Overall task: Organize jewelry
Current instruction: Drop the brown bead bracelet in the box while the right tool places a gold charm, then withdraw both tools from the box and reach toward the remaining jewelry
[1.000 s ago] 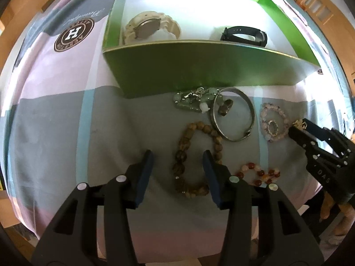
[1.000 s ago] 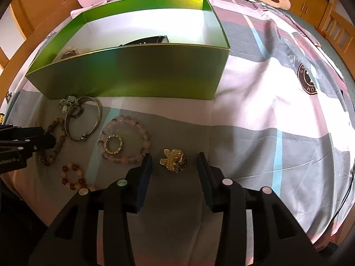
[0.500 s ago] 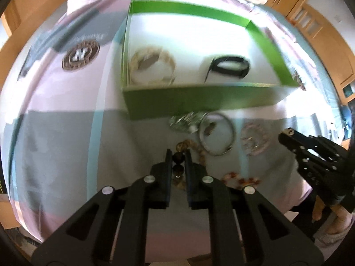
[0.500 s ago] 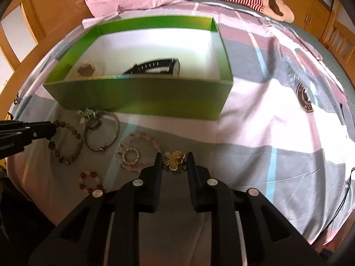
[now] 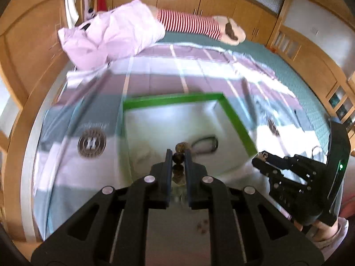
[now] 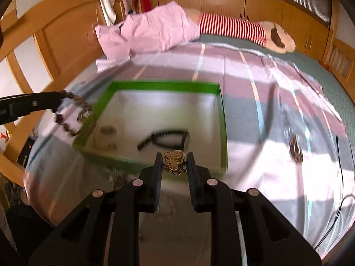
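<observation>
dark wooden bead bracelet point(image 6: 73, 116) dangles looped.

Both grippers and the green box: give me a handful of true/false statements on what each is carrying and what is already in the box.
1. The left gripper is shut on the brown bead bracelet. True.
2. The right gripper is open with nothing in it. False: it is shut on the gold flower brooch.
3. A black watch band lies inside the green box. True.
4. The brown bead bracelet lies flat on the bedspread. False: it hangs from the left gripper, lifted beside the box's left wall.
5. The box floor is green. False: it is white; only the walls are green.
</observation>
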